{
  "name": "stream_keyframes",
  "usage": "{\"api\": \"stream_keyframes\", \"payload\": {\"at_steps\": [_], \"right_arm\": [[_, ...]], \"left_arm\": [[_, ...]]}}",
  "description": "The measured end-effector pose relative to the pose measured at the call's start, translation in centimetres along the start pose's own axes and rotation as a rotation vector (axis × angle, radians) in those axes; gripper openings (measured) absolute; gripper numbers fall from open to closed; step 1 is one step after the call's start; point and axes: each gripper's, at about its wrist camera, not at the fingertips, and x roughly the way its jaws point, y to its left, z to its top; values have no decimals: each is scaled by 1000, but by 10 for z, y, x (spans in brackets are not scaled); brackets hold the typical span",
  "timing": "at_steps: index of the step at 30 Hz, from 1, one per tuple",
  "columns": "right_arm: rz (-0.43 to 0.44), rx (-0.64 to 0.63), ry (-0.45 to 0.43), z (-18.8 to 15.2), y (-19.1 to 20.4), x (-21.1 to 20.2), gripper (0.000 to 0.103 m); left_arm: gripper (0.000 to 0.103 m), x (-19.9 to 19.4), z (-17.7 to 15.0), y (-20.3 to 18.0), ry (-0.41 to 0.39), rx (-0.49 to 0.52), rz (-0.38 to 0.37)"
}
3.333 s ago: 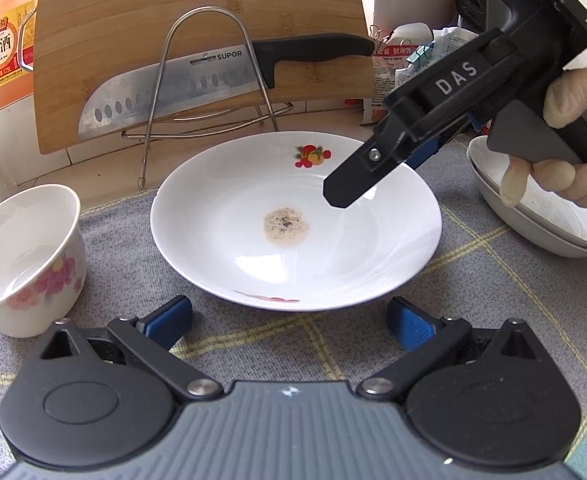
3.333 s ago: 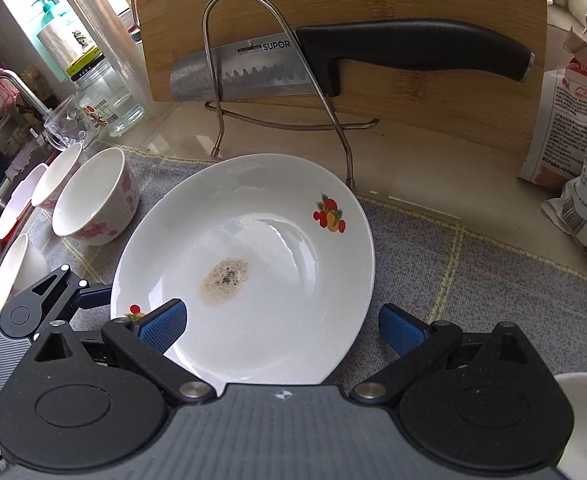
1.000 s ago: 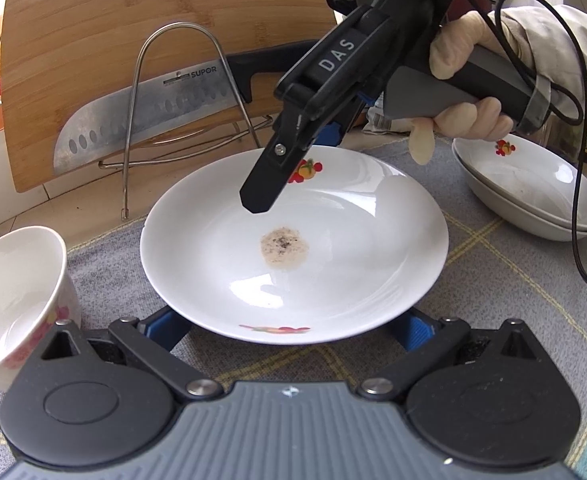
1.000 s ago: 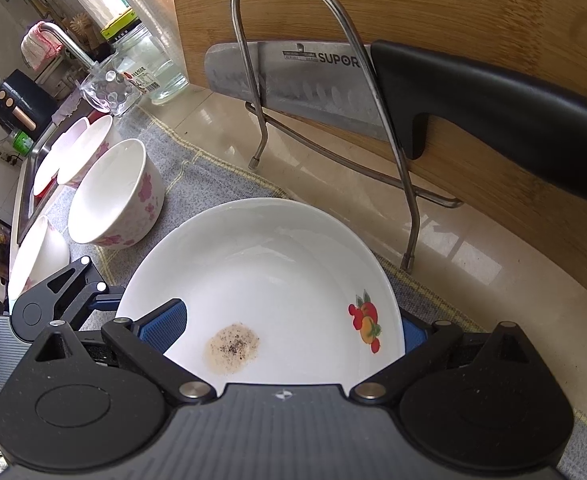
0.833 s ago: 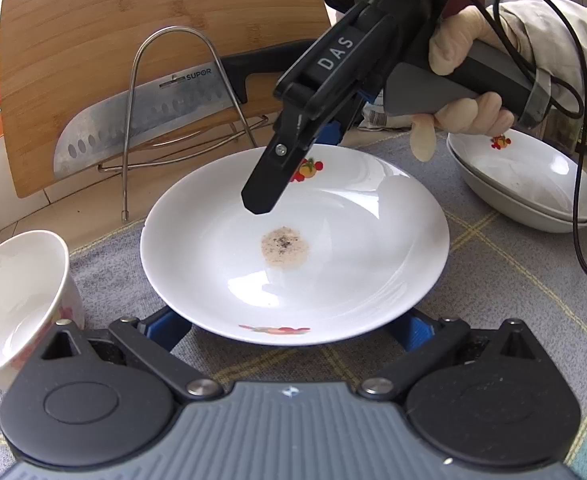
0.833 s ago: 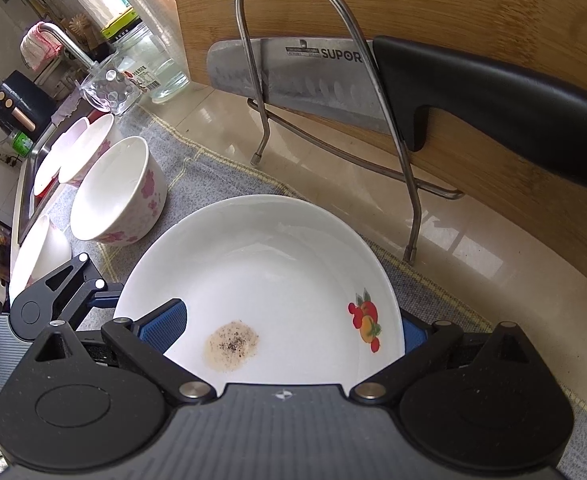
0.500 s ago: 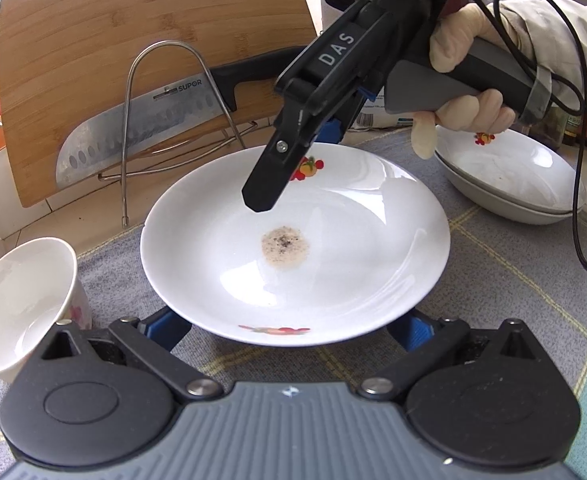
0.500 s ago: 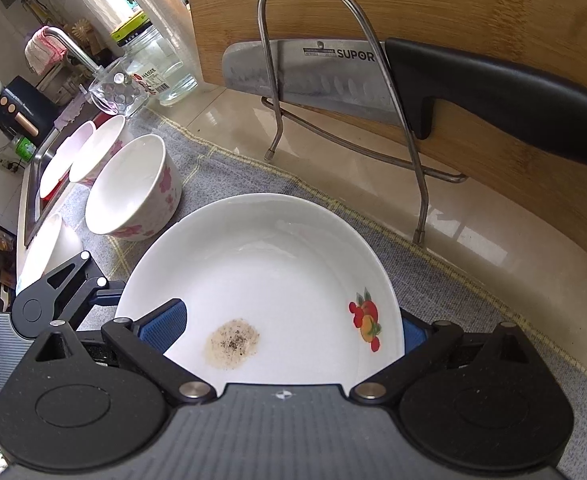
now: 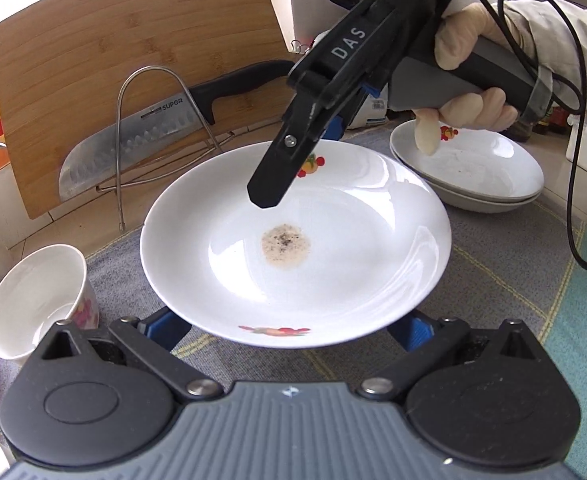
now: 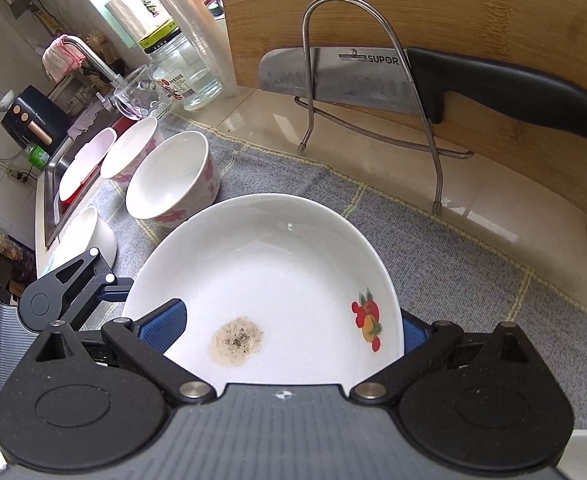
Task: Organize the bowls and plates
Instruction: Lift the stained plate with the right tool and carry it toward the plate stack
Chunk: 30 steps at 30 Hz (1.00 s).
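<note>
The left gripper (image 9: 289, 330) had its jaws wide apart, with the blue pads tucked under the near edge of the dirty plate (image 9: 353, 240), one on each side. The right gripper (image 10: 285, 326) also had its jaws apart. It was turned on its side, so one pad lay on top of the plate and the other sat under the far rim. The plate seemed to be carried between the two tools, but which one took the weight could not be told.

A few seconds before, the plate lay flat on the grey cloth (image 9: 513, 280) and the left pads were in front of it. Now it was up off the cloth, level, with its brown spot (image 9: 285, 246) in the middle. In the last second the pink bowl (image 9: 33, 292) had slid off to the left and the stack of plates (image 9: 485, 172) had come closer on the right. So the plate was likely on its way to that stack, and it still had to be set down on top
</note>
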Motion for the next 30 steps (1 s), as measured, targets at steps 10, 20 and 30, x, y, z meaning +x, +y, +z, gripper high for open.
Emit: {"api": "stream_keyframes", "payload": {"at_steps": [10, 20, 30], "right_arm": [[3, 16, -10, -26, 17, -18, 103], [-3, 34, -34, -56, 30, -42, 103], [-14, 90, -69, -91, 28, -69, 103]], "left_arm": [[102, -25, -2, -17, 11, 14, -25], [102, -46, 0, -42, 21, 53, -55], [102, -52, 7, -68, 25, 93, -102]]}}
